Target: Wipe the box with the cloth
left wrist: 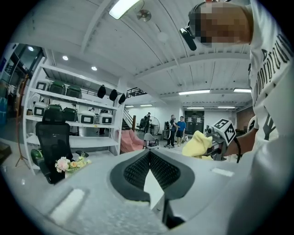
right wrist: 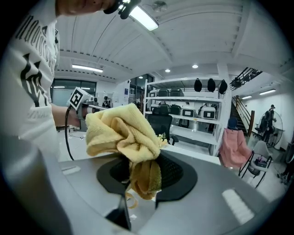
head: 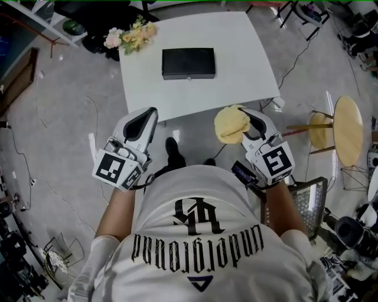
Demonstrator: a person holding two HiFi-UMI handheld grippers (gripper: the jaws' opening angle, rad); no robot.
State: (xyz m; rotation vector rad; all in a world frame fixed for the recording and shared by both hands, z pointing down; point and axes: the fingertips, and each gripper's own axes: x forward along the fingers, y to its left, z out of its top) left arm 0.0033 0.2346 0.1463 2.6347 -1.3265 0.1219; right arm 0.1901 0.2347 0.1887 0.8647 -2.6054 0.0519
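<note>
A: Right gripper [head: 250, 122]?
B: Clamped on the yellow cloth [head: 231, 124]. Left gripper [head: 143, 121] closed, empty.
A: Black box [head: 188, 63]?
B: At 12 o'clock on the white worktop [head: 248, 53], well apart. The person should probably land the cloth flat on the lid.

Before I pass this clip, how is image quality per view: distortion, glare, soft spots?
Head view: evenly lit, sharp; black box crisp on the white table. Left gripper view: strong fisheye bend, dark corners, ceiling lamp glares, shut left claw slightly soft. Right gripper view: same bend; cloth sharp, ceiling strip blown out.
</note>
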